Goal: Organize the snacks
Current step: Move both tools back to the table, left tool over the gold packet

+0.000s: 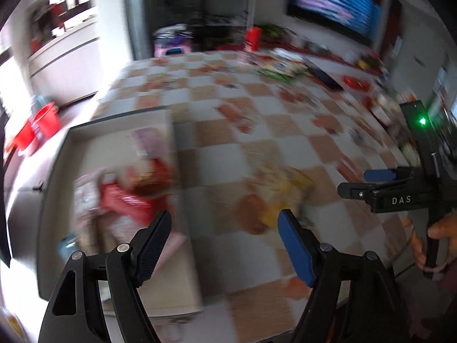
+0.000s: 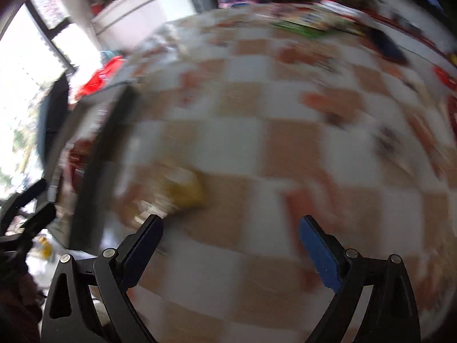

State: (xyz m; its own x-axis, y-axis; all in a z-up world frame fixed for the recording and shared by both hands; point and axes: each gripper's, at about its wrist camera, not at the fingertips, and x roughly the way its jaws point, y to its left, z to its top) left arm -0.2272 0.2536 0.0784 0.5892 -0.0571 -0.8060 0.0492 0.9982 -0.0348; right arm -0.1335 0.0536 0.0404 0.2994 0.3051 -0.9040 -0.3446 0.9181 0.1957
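Both views are motion-blurred. A yellow and orange snack packet point(image 1: 274, 200) lies on the checkered tablecloth point(image 1: 228, 105), just beyond my open, empty left gripper point(image 1: 224, 218). A shallow grey box point(image 1: 120, 127) at the left holds red and pink snack packets point(image 1: 128, 197). My right gripper point(image 1: 368, 184) shows at the right edge, held by a hand; its jaws look nearly together. In the right wrist view my right gripper point(image 2: 231, 225) is open and empty, with the yellow packet point(image 2: 182, 188) ahead to its left and the box's dark wall point(image 2: 108, 148) beyond.
More snack packets point(image 1: 281, 67) and a dark flat object point(image 1: 325, 78) lie at the table's far right. A red bucket point(image 1: 47, 120) stands on the floor at left. A TV point(image 1: 334, 3) hangs on the far wall.
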